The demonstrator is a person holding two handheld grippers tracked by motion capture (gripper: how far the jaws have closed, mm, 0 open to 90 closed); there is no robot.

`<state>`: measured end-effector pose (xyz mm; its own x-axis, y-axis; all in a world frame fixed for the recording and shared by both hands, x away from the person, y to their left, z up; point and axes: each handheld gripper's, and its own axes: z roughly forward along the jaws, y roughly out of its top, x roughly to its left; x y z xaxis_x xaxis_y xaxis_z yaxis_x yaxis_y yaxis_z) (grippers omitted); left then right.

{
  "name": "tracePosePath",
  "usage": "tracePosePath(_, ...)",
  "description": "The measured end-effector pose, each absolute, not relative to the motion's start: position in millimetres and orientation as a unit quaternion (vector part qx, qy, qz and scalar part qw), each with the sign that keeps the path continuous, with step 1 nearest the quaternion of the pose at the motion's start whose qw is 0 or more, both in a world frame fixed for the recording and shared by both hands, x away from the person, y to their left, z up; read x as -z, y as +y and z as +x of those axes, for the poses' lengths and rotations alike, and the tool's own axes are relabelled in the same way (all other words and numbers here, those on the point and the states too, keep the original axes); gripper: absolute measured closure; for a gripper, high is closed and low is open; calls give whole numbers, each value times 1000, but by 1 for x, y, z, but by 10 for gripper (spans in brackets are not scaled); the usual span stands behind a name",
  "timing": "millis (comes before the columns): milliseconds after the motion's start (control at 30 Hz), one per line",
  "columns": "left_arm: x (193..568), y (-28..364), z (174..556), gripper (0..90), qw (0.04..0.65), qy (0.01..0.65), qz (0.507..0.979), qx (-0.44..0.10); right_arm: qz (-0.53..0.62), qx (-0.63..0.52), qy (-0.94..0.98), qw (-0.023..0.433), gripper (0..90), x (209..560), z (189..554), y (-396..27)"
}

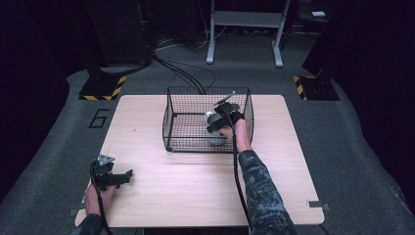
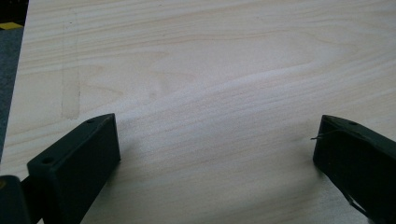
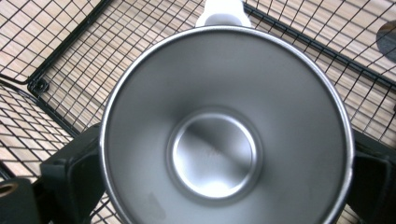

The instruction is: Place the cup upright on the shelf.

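A black wire basket (image 1: 169, 122) stands on the far middle of the wooden table (image 1: 195, 181). Inside it, my right gripper (image 1: 222, 121) is shut on a steel cup (image 1: 215, 138) low near the basket's front right. In the right gripper view I look down into the cup (image 3: 187, 84); its white handle (image 3: 224, 11) points away, and the right gripper (image 3: 222, 158) has a jaw pressed on either side of it over the basket's mesh (image 3: 60, 56). My left gripper (image 1: 128, 175) rests at the table's near left corner. It (image 2: 217, 135) is open, with bare wood (image 2: 210, 70) between its jaws.
The basket's walls rise around the right hand on all sides. A dark round patch (image 3: 387, 39) shows through the mesh at the far right. Grey carpet surrounds the table, with black stands on yellow-striped bases (image 1: 103, 88) and a white frame (image 1: 244, 29) beyond.
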<state>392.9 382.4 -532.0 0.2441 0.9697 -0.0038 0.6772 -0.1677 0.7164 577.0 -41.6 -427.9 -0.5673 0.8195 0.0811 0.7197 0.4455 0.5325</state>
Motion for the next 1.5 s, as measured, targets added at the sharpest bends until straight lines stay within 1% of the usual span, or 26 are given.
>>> tracePosePath(33,532,382,393,5,308,567,726,-238,460,-275,839,91,13,428,575,-42)
tracePosePath(133,532,382,393,5,308,567,726,-238,459,-279,838,93,11,426,574,-43)
tracePosePath(167,532,382,393,5,308,567,726,-238,455,-284,838,100,0,423,572,-43)
tracePosePath(233,532,382,393,5,308,567,726,-238,454,-286,838,101,0,422,571,-43)
tracePosePath(267,532,382,393,5,308,567,726,-238,447,-289,839,109,0,416,569,-44)
tracePosePath(433,532,382,393,5,308,567,726,-239,439,-303,837,121,0,406,564,-45)
tracePosePath(500,532,382,393,5,307,567,726,-237,429,-315,835,135,0,397,559,-47)
tracePosePath(667,532,382,393,5,308,567,726,-238,419,-330,834,141,0,386,549,-52)
tracePosePath(933,532,383,393,5,305,564,729,-240,386,-370,829,161,0,357,514,-68)
tracePosePath(1100,532,383,393,5,305,564,729,-240,369,-381,830,173,0,346,493,-76)
tracePosePath(1333,532,383,393,5,305,563,729,-240,362,-381,829,192,0,341,462,-93)
tracePosePath(1500,532,383,393,4,305,563,729,-240,367,-386,821,204,0,346,444,-109)
